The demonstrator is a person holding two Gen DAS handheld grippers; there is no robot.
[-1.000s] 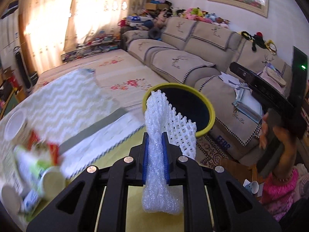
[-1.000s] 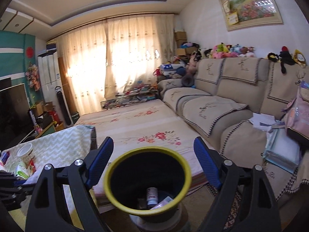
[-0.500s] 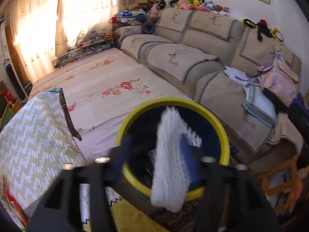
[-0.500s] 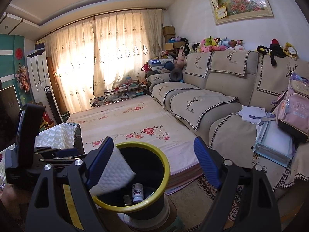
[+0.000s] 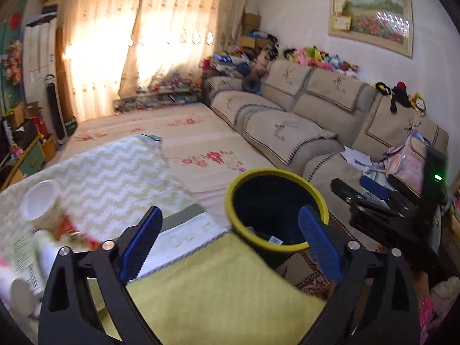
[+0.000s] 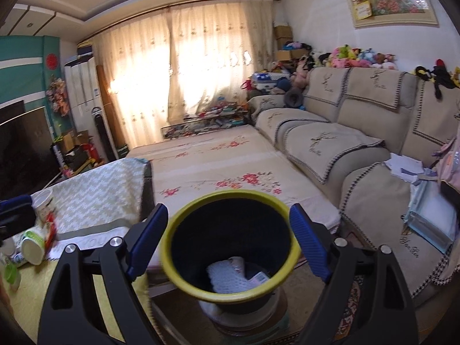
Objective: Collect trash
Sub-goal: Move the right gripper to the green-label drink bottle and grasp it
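Left wrist view shows my left gripper [image 5: 230, 244] with its jaws opening wide and nothing between them. It hangs over the yellow cloth [image 5: 218, 293]. The bin [image 5: 276, 244] stands just past the cloth's edge. Cups [image 5: 40, 198] and what may be wrappers lie blurred on my left. In the right wrist view, my right gripper [image 6: 228, 240] is spread wide on both sides of the bin rim, not touching it. White foam net [image 6: 227, 277] lies inside the bin. A sofa [image 6: 345, 143] stands beyond.

Sunlit cream curtains [image 6: 201, 66] behind a beige sofa [image 6: 345, 132].
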